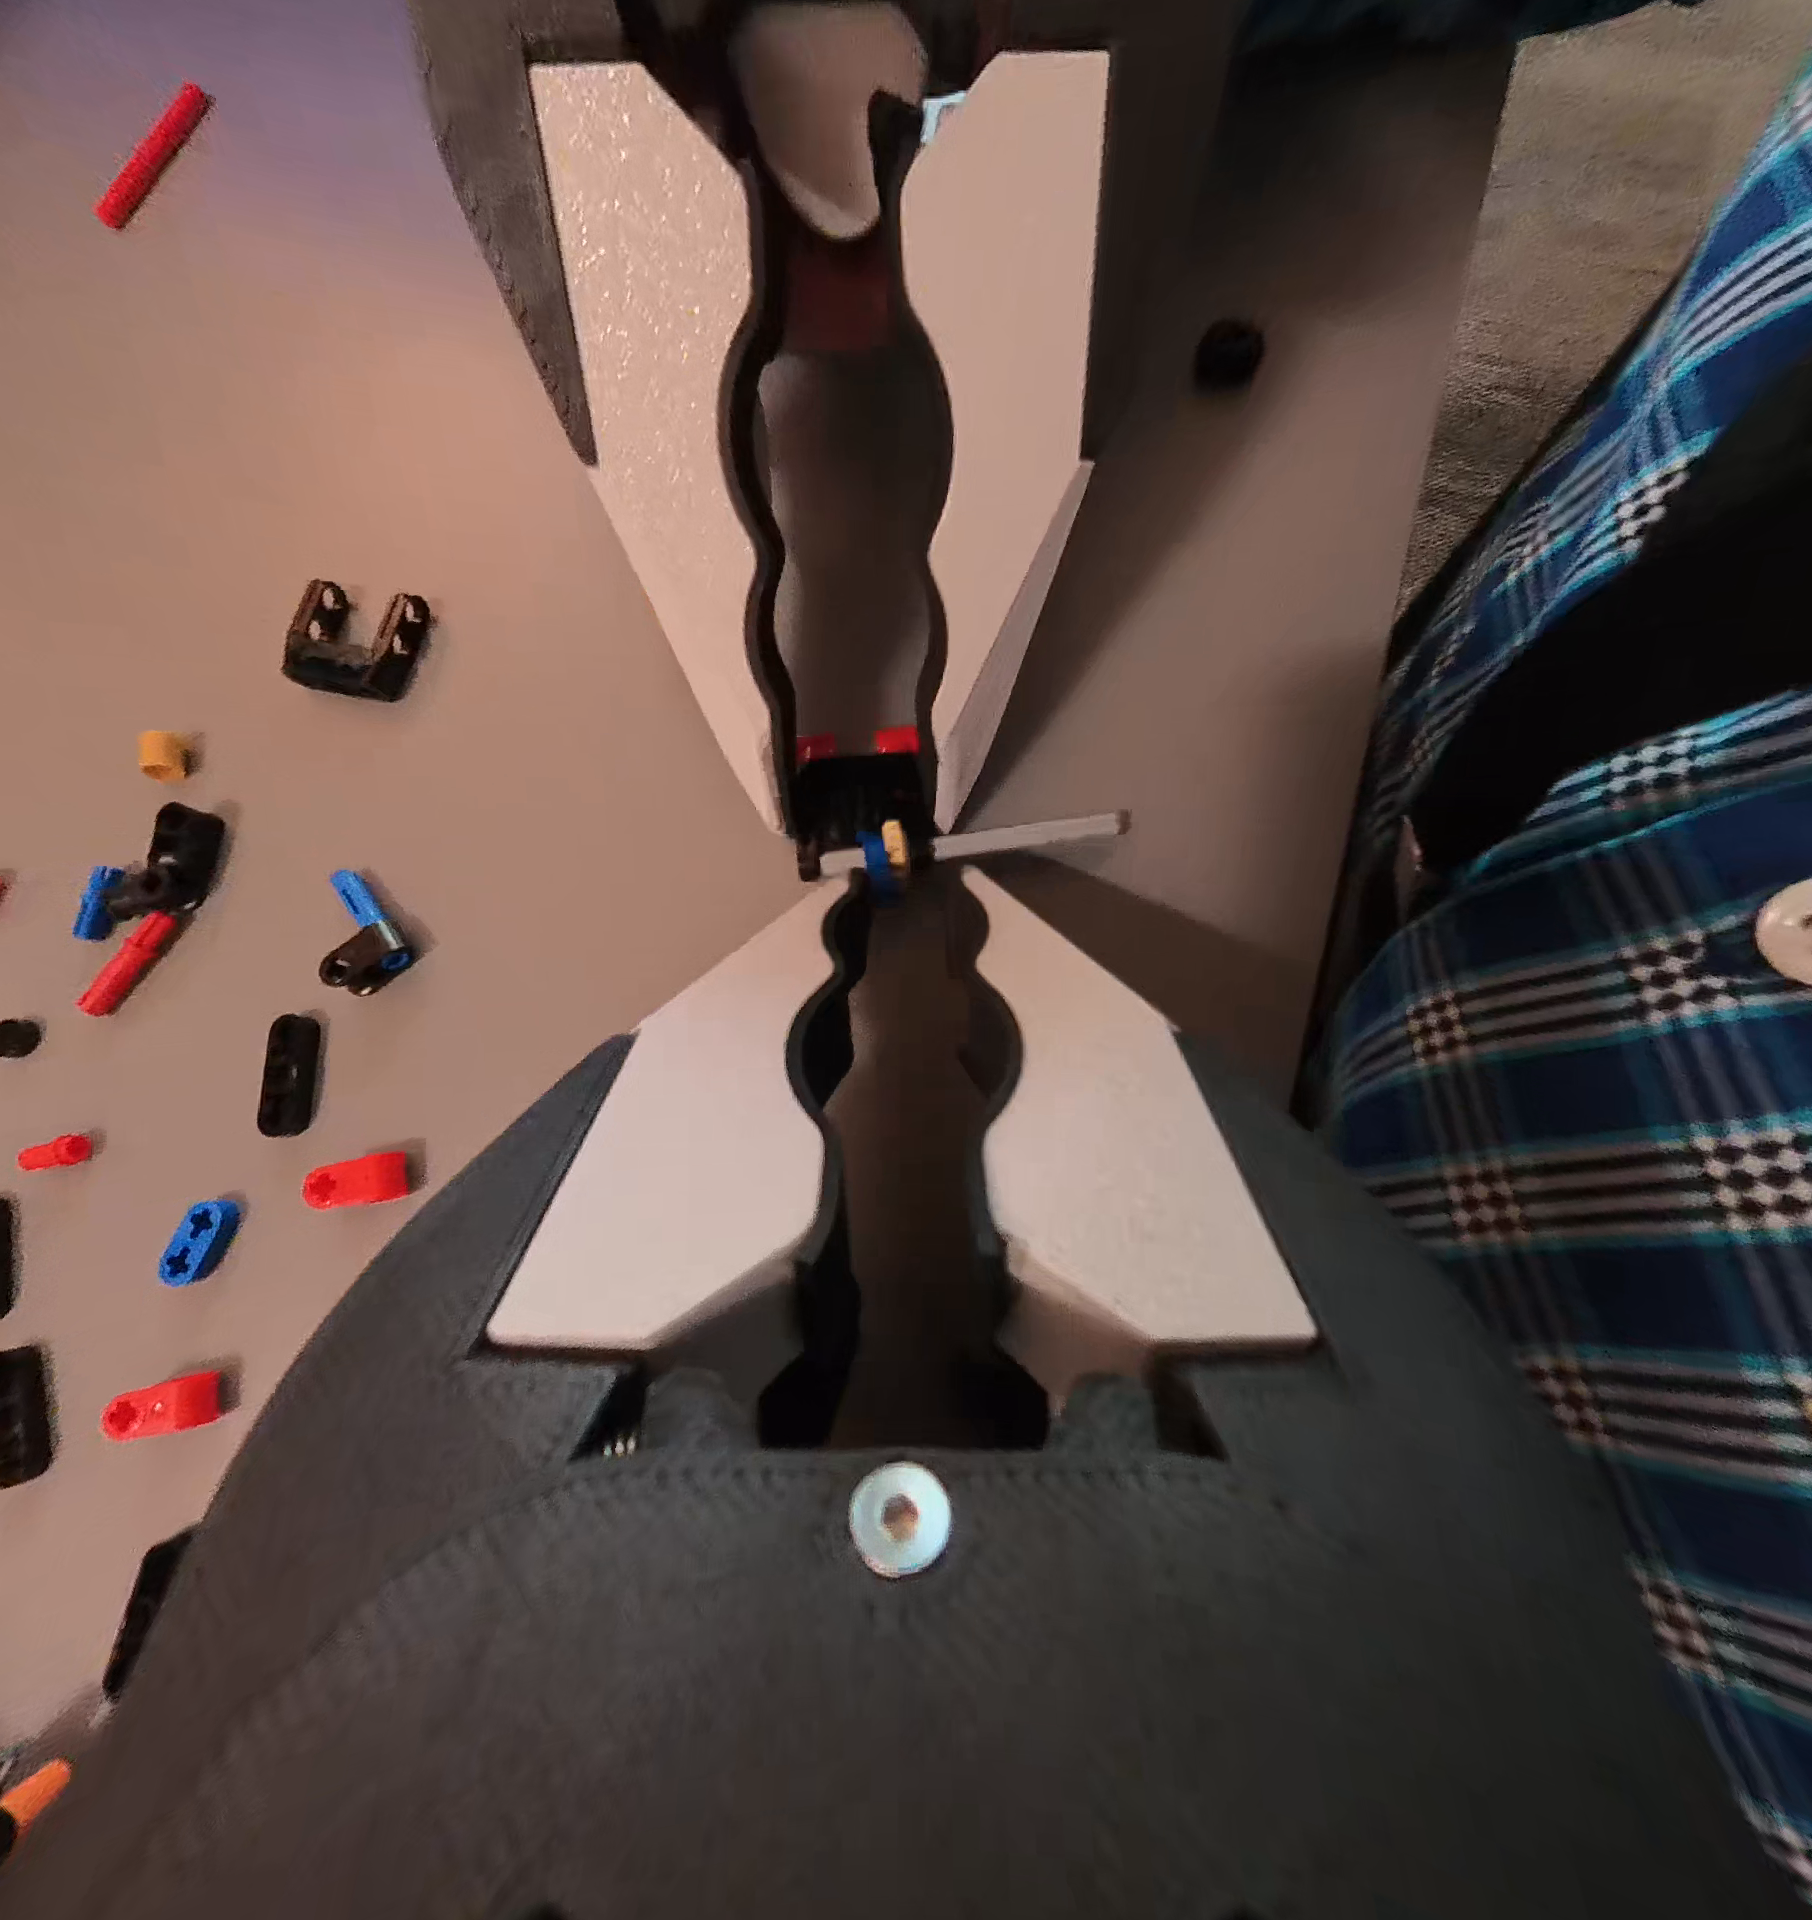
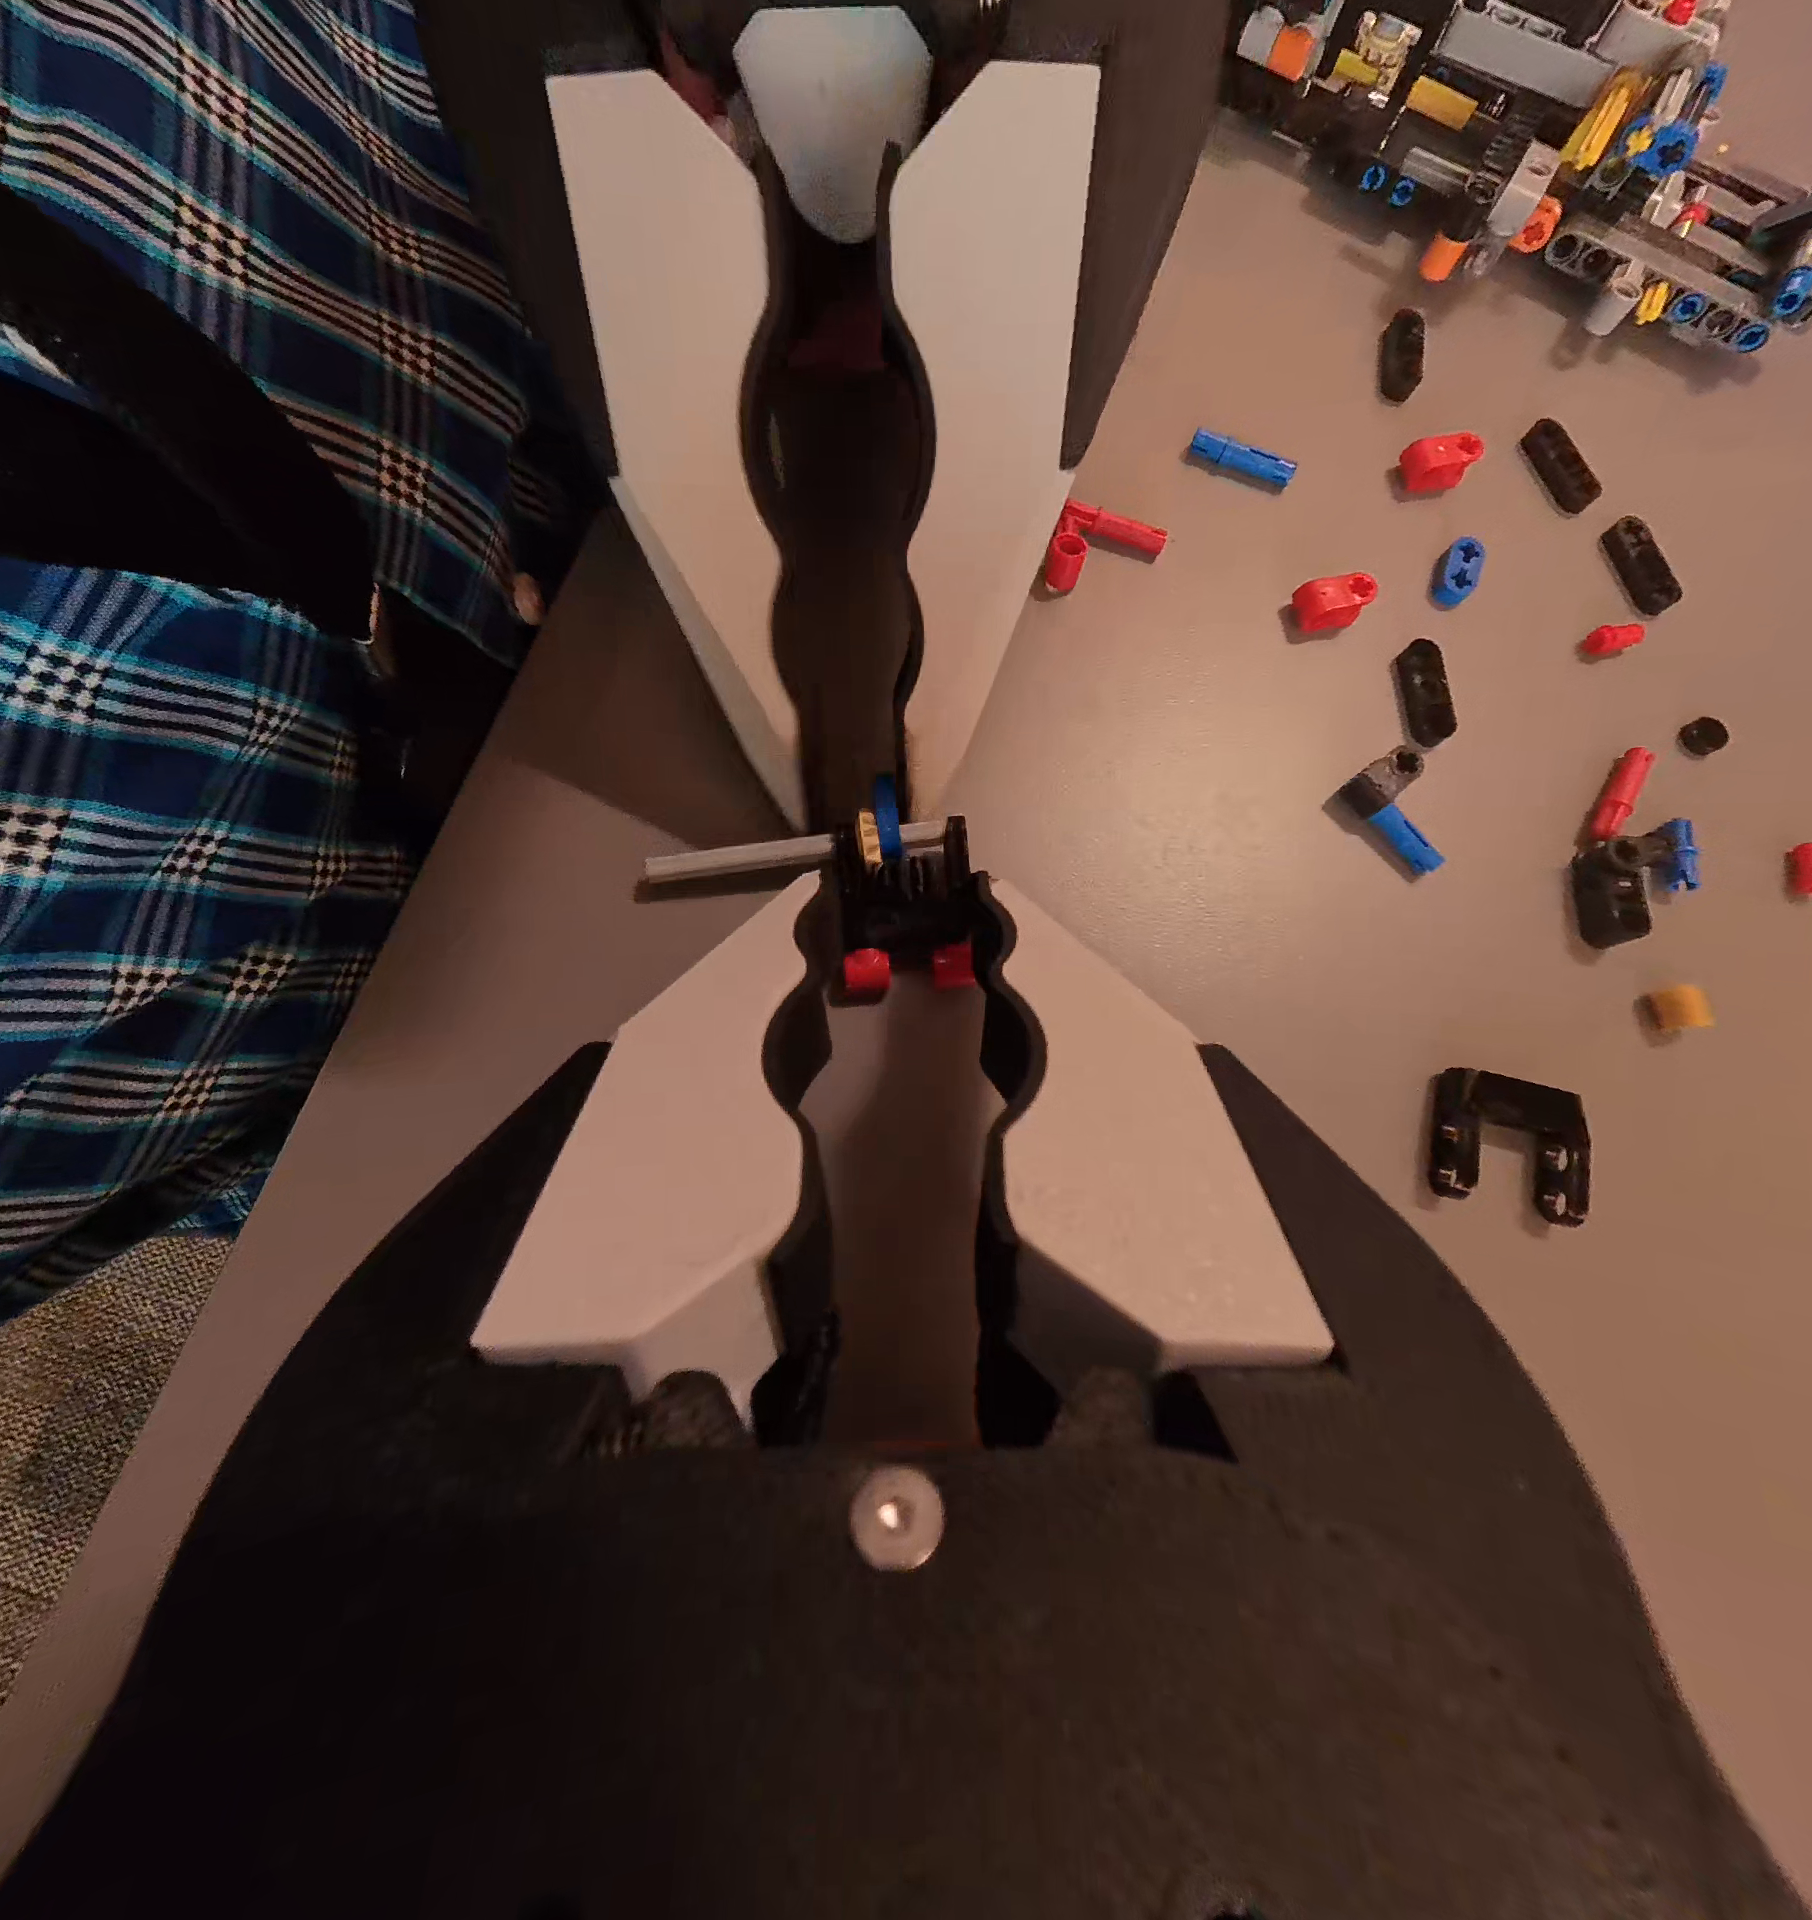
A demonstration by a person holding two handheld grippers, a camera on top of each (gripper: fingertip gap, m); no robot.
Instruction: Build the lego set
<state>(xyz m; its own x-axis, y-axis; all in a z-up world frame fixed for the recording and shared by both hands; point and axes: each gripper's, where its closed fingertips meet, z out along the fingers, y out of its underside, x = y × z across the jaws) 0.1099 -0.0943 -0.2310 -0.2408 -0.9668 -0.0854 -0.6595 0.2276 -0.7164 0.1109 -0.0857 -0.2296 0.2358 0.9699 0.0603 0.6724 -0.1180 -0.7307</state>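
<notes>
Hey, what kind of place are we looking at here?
Probably a hobby or work table indoors: a plain tabletop strewn with loose building pieces, a half-built model at its far side, and a person in a plaid shirt sitting at its edge.

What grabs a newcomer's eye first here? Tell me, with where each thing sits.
First, dead centre, the left gripper and right gripper meet tip to tip over the table, the right holding a small black assembly with a grey axle through it and the left pinching the blue piece on that axle. Next, loose red, blue and black parts lie scattered beside them, with a large part-built model at the far edge.
</notes>
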